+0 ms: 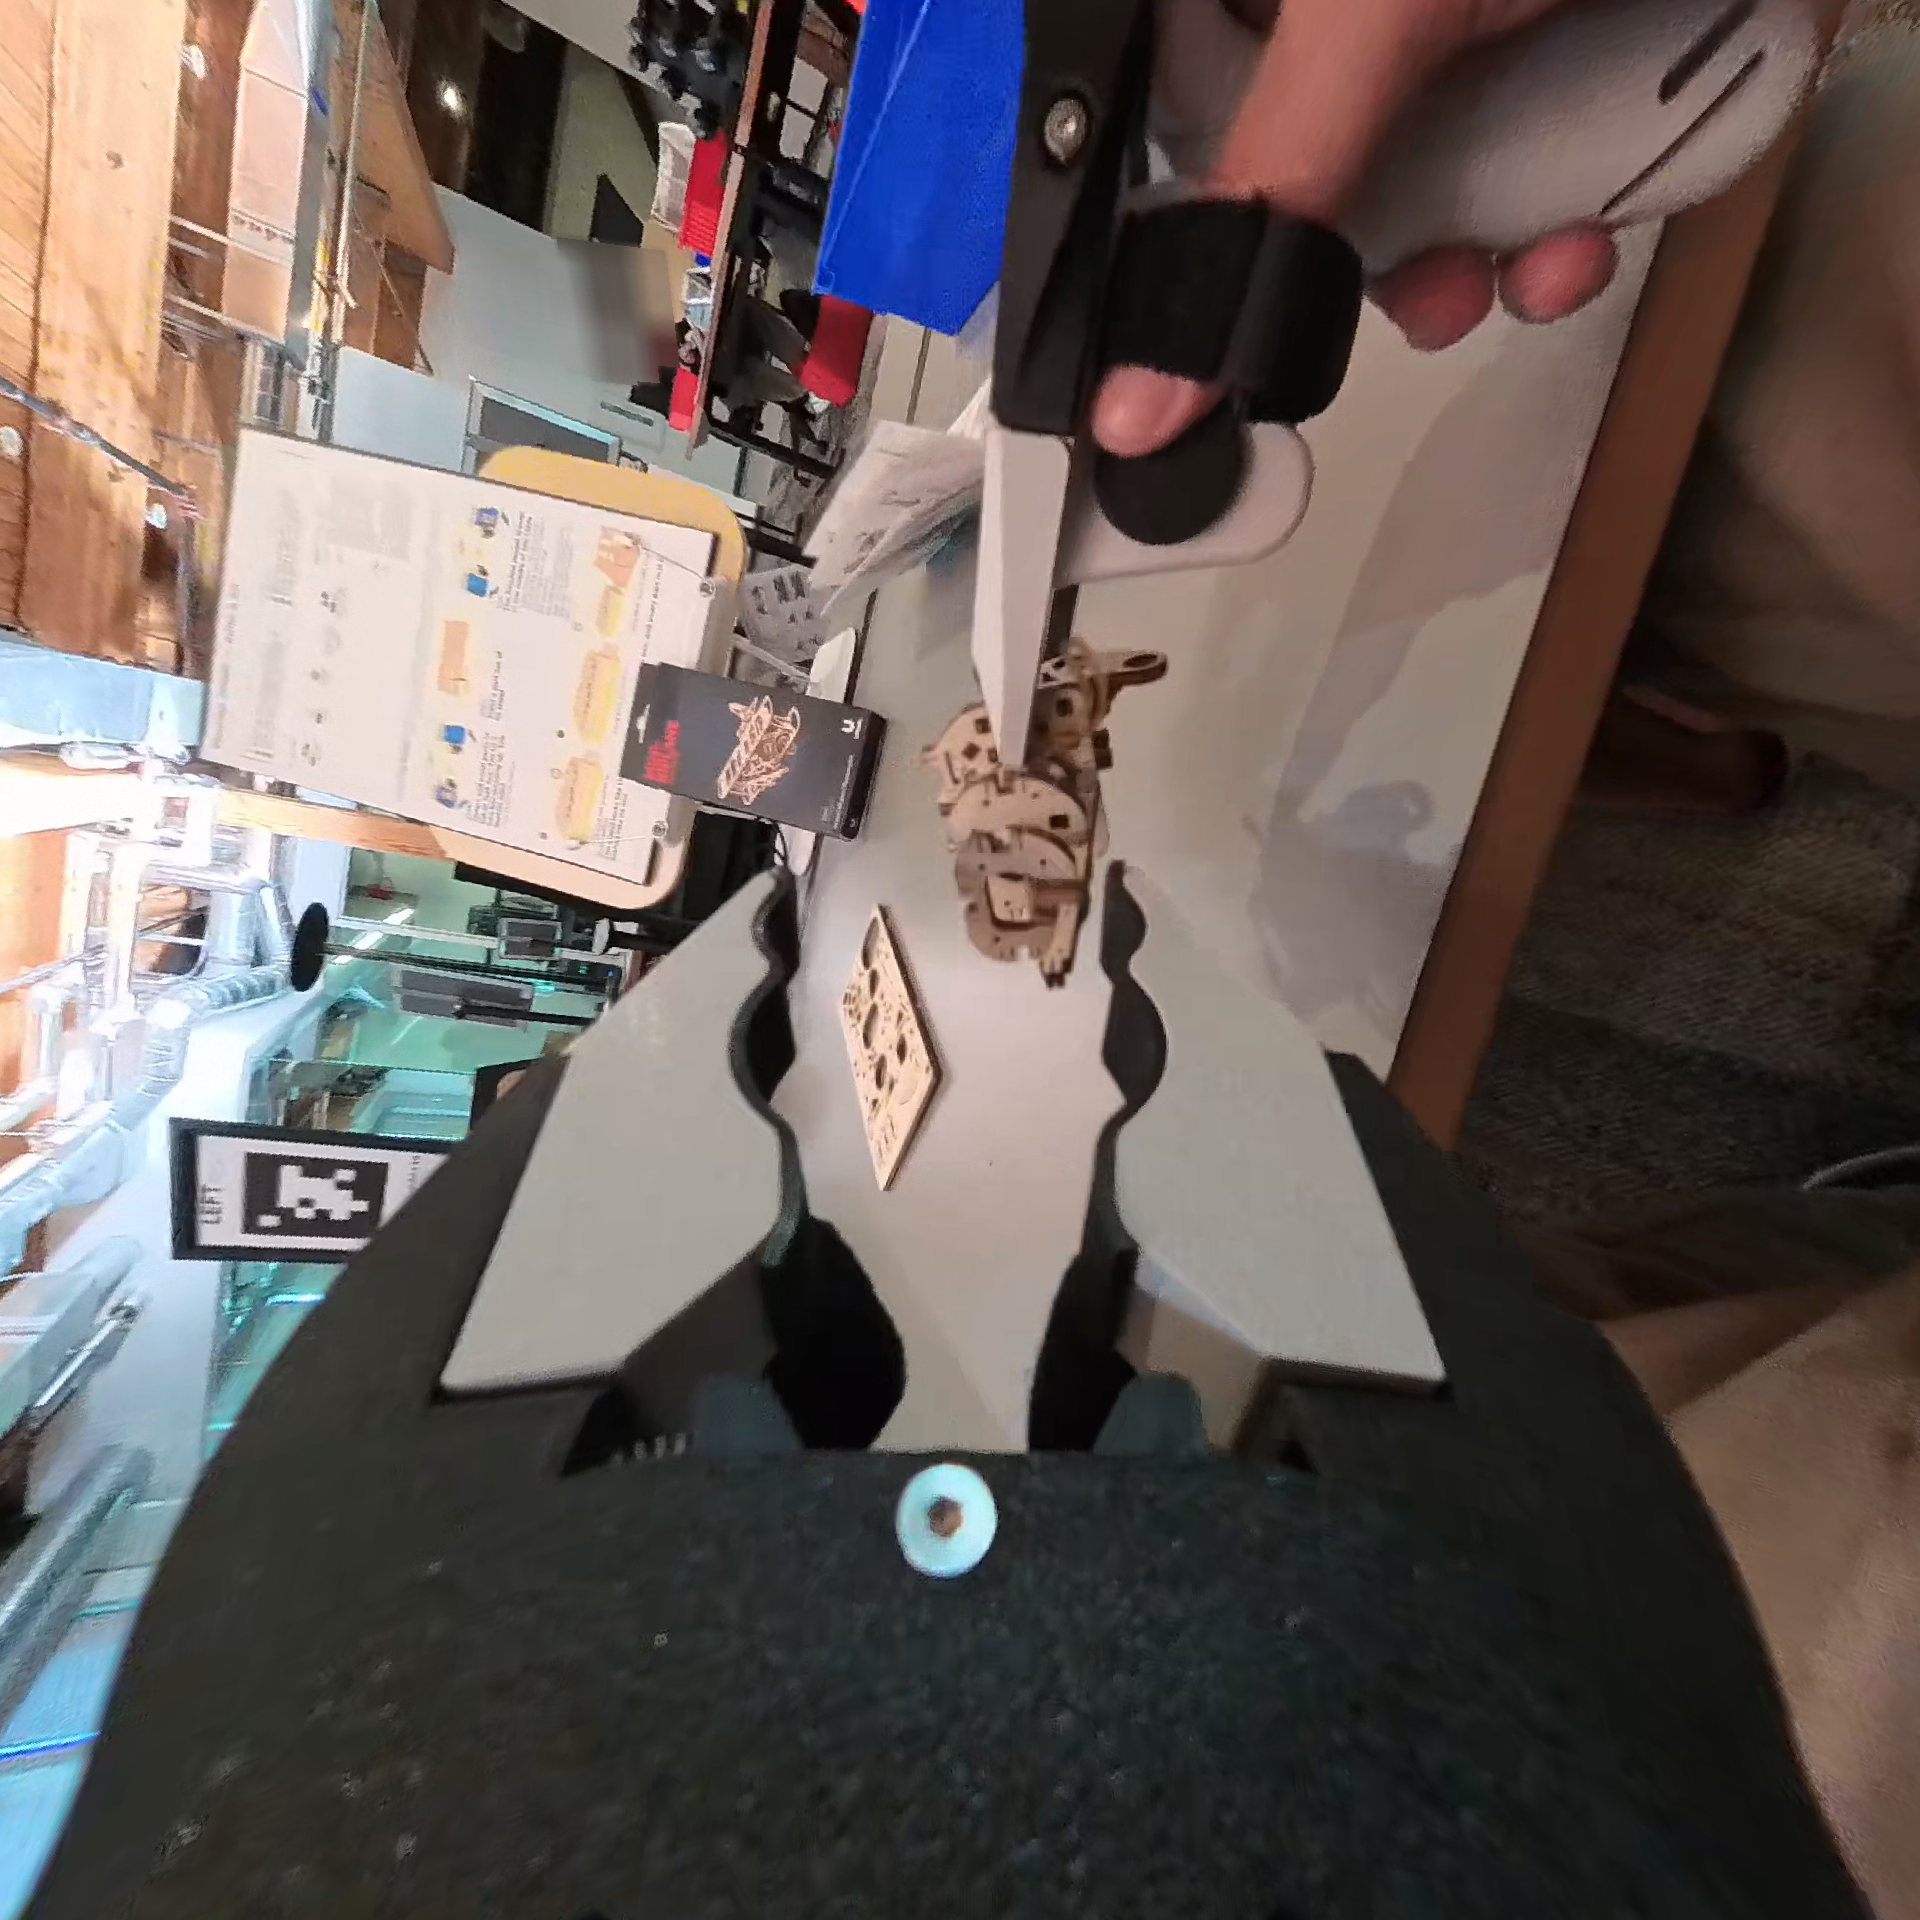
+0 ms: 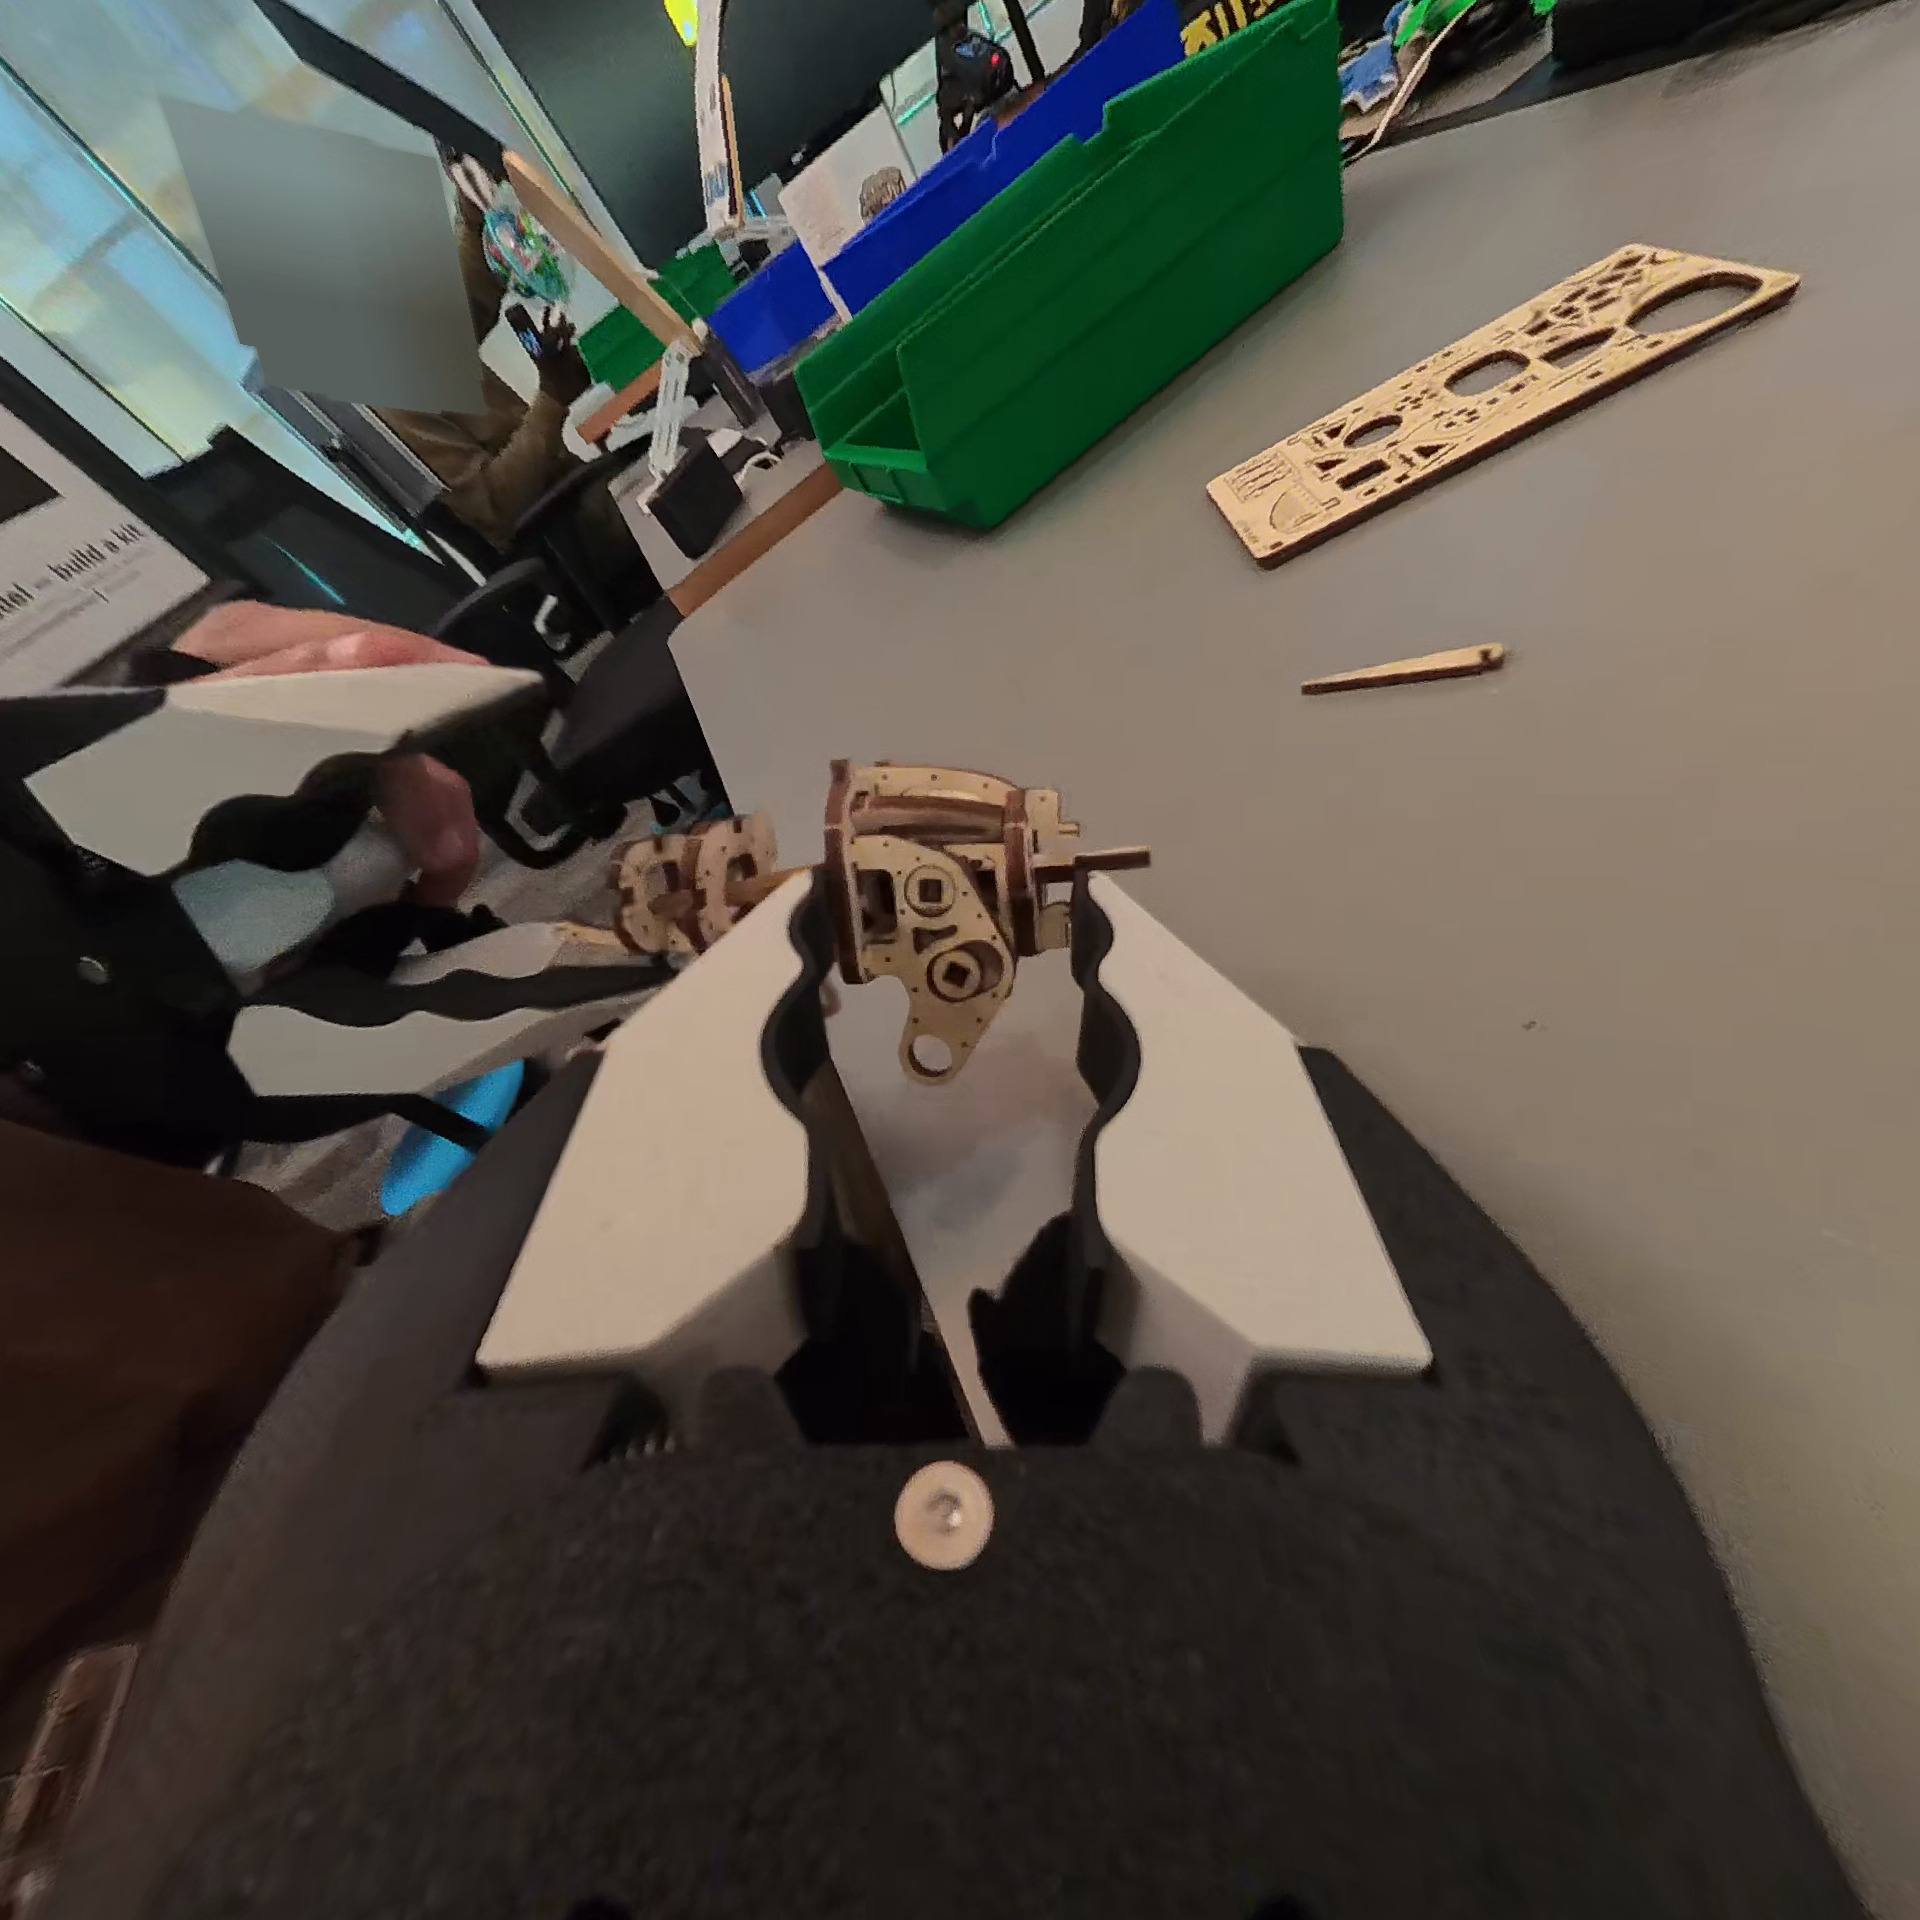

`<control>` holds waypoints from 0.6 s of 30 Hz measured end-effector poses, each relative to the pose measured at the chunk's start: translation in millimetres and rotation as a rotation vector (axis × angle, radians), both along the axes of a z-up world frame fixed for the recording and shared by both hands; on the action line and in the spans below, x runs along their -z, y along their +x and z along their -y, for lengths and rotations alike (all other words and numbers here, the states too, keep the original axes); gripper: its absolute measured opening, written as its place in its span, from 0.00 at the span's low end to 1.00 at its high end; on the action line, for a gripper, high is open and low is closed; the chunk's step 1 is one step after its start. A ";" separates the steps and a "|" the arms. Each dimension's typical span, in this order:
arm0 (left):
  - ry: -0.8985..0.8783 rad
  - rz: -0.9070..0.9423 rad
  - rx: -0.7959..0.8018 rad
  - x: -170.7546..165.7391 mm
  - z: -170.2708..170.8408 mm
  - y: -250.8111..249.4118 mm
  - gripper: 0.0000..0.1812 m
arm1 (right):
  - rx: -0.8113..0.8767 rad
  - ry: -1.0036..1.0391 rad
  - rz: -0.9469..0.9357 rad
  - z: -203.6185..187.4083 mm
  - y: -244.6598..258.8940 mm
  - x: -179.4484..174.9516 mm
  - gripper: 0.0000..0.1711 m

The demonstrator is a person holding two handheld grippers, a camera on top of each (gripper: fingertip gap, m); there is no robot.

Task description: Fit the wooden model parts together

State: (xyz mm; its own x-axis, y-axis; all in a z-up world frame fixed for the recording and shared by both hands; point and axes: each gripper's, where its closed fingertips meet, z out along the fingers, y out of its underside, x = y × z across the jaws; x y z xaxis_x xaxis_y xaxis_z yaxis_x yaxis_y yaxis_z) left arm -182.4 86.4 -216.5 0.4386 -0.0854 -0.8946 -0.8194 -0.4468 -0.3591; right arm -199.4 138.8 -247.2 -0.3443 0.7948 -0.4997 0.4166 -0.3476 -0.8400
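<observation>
The right gripper point(image 2: 951, 904) is clamped on the model point(image 2: 940, 899), a small laser-cut plywood assembly held just above the grey bench point(image 2: 1455, 935). Its pale faces are pierced with square and round holes, its edges are burnt brown, a lug with an eyelet hangs below, and a thin peg juts out to the right. Left of it sits a second wooden piece point(image 2: 691, 894), a cluster of notched discs on a shaft, apparently joined to the model, though the joint is hidden.

The left gripper point(image 1: 940, 904) stands open and empty, its wavy black-lined fingers near the model's end without touching it.

Judging from this, the main risk is crushing: the ply is thin and brittle, so a hard squeeze or a skewed push by the left gripper could snap a tab or the peg. The smooth grey fingers grip only narrow edges, so the model may twist or slip out and drop to the bench. A misaligned push could also pull the disc piece loose.

Farther right lie a tapered wooden sliver point(image 2: 1403, 668) and a flat, punched-out parts sheet point(image 2: 1496, 405), with a green bin point(image 2: 1091, 343) beyond
</observation>
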 end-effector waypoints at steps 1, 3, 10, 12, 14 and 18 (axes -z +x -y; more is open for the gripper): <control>0.000 0.009 0.008 -0.2 0.1 2.5 0.32 | 0.001 -0.021 -0.004 -3.0 0.7 -1.0 0.26; 0.003 0.023 0.026 -0.9 0.7 8.2 0.34 | -0.001 -0.062 -0.013 -8.8 2.4 -2.6 0.26; 0.158 0.483 0.108 -37.5 3.8 22.6 0.33 | -0.164 -0.292 -0.037 -7.6 13.8 -12.5 0.26; 0.234 0.845 0.123 -56.7 6.7 10.8 0.31 | -0.237 -0.382 -0.056 -3.9 16.5 -20.8 0.26; 0.226 1.197 0.131 -60.9 7.6 -5.3 0.30 | -0.310 -0.474 -0.109 0.8 18.2 -34.5 0.26; -0.004 1.616 0.172 -38.4 4.2 -12.0 0.30 | -0.479 -0.566 -0.166 19.1 21.6 -55.4 0.26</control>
State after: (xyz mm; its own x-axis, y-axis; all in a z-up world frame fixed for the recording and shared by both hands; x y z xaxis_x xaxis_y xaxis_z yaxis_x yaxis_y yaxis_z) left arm -194.4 82.1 -178.1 0.8553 -0.2307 0.4640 0.3522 -0.3980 -0.8471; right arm -177.8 119.7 -191.9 -0.6938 0.1772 -0.6980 0.5139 -0.5572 -0.6523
